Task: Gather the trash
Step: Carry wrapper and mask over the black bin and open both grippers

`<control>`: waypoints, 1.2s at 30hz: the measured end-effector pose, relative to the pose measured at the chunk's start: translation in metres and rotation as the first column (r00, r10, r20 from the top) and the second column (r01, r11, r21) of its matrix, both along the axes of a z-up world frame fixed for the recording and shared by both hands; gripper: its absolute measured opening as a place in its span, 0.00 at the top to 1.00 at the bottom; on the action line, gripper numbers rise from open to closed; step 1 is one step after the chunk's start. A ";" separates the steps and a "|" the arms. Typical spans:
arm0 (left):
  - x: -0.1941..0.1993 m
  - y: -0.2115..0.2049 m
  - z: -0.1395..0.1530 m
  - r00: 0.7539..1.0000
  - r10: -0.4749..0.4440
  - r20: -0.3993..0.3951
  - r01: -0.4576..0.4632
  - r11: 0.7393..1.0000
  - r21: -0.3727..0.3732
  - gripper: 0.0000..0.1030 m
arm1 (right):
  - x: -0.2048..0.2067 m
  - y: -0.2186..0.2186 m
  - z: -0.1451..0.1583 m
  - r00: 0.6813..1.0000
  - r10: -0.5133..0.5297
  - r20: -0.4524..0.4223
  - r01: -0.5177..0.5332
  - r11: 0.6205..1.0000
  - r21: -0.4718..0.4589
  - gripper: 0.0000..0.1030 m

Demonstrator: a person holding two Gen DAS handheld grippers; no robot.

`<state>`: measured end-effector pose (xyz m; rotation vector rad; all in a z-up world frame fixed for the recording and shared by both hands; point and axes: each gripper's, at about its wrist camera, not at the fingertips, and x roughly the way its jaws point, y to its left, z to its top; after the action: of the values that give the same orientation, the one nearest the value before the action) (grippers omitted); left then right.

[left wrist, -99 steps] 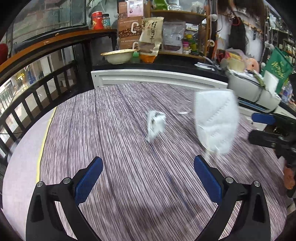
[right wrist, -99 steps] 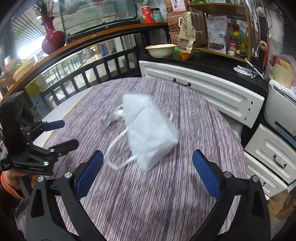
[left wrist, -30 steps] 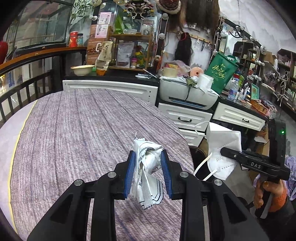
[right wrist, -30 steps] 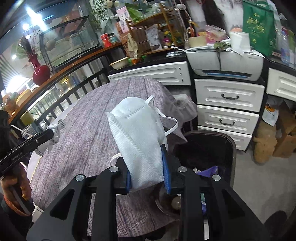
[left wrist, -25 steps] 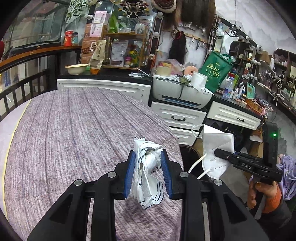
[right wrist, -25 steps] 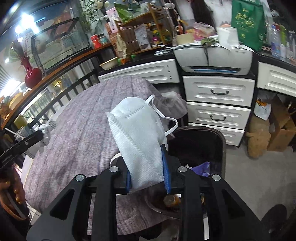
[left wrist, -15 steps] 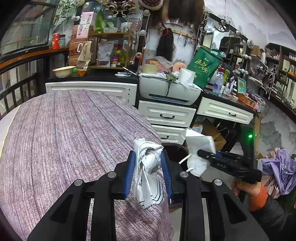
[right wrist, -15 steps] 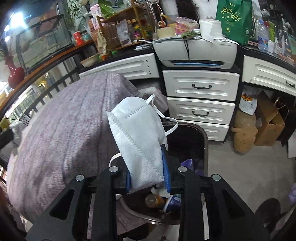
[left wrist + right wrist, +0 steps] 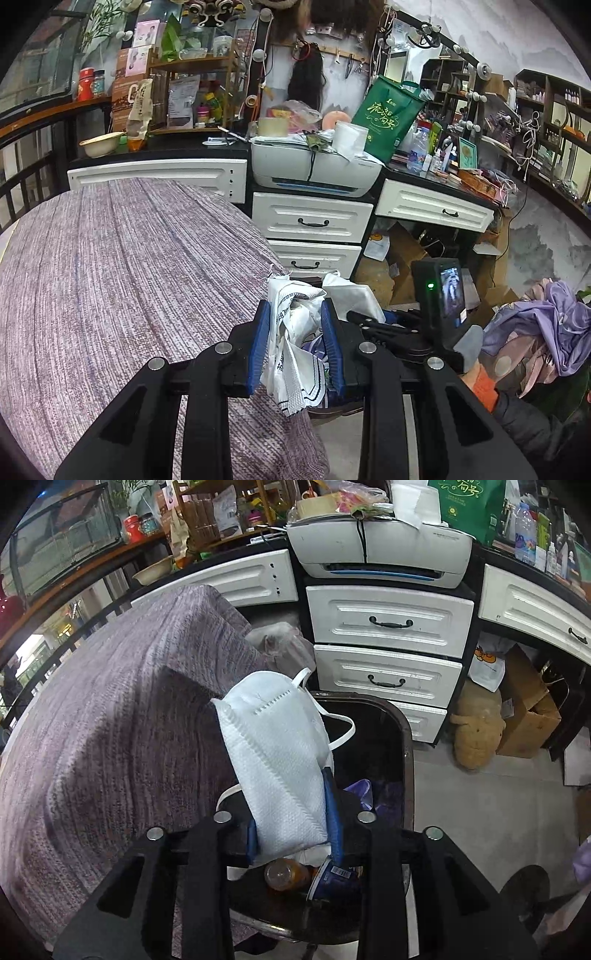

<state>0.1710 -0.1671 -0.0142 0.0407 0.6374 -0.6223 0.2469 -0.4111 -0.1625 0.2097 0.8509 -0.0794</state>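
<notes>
My right gripper [image 9: 293, 812] is loosening, its jaws parting around the white face mask [image 9: 277, 760], which sits between the blue pads, leaning on the right one, directly above the open black trash bin [image 9: 404, 738]. My left gripper [image 9: 295, 345] is clenched on a crumpled white wrapper [image 9: 293, 343], held over the right edge of the table with the purple cloth [image 9: 110, 277]. The bin stands against that edge, with a bottle [image 9: 286, 875] inside.

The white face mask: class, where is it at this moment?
In the right wrist view, the white face mask sits between the opening jaws of the right tool, directly above the black trash bin, beside the purple-clothed table.
</notes>
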 end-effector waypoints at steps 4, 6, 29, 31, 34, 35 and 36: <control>-0.001 -0.006 -0.003 1.000 -0.012 -0.007 0.012 1.000 0.005 0.72 | 0.000 -0.011 -0.011 0.998 -0.058 -0.018 0.059 0.997 0.059 0.21; -0.002 -0.009 -0.004 1.000 -0.017 -0.010 0.017 1.000 0.008 0.72 | -0.002 -0.016 -0.015 0.997 -0.069 -0.029 0.071 0.993 0.092 0.21; 0.017 -0.077 -0.028 0.988 -0.138 -0.067 0.142 0.988 0.064 0.72 | -0.058 -0.068 0.018 0.968 -0.247 0.046 0.241 0.964 0.109 0.14; 0.022 -0.083 -0.033 0.986 -0.141 -0.087 0.147 0.987 0.069 0.72 | -0.061 -0.072 0.019 0.964 -0.261 0.047 0.256 0.961 0.101 0.14; 0.027 -0.092 -0.041 0.984 -0.142 -0.107 0.151 0.985 0.085 0.72 | -0.066 -0.080 0.020 0.957 -0.285 0.045 0.279 0.954 0.108 0.14; 0.028 -0.095 -0.043 0.984 -0.141 -0.109 0.152 0.984 0.093 0.72 | -0.067 -0.082 0.019 0.956 -0.289 0.044 0.283 0.953 0.111 0.13; 0.030 -0.099 -0.046 0.983 -0.142 -0.113 0.153 0.983 0.101 0.72 | -0.068 -0.084 0.019 0.955 -0.294 0.041 0.288 0.951 0.115 0.13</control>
<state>0.2009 -0.2659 -0.0600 0.1594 0.7759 -0.7362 0.1788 -0.4949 -0.1436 0.4368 0.7628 -0.3035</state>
